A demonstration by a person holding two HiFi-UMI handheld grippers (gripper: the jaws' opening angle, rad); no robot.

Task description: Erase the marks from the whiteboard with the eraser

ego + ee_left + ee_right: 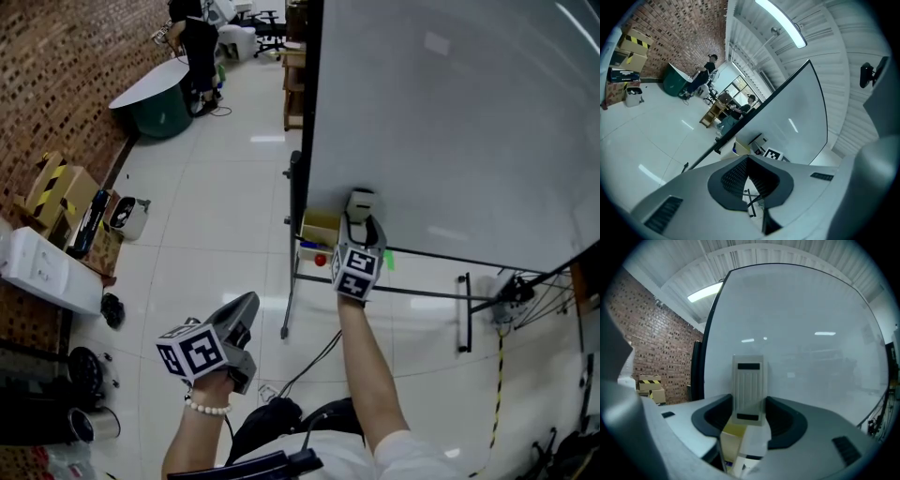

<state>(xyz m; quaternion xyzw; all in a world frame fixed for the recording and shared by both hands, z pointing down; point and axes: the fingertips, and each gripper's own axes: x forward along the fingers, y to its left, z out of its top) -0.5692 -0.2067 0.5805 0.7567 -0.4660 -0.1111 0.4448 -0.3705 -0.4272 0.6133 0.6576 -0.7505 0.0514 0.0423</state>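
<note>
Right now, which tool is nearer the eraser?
Right. The right tool holds the eraser at the whiteboard; the left tool hangs shut, well back and left of it.

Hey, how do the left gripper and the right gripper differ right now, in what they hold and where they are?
The right gripper is shut on the eraser; the left gripper has its jaws together on nothing. The right gripper is raised to the whiteboard, while the left gripper hangs lower, away from the board, over the floor. Both are the same two-jaw tool.
</note>
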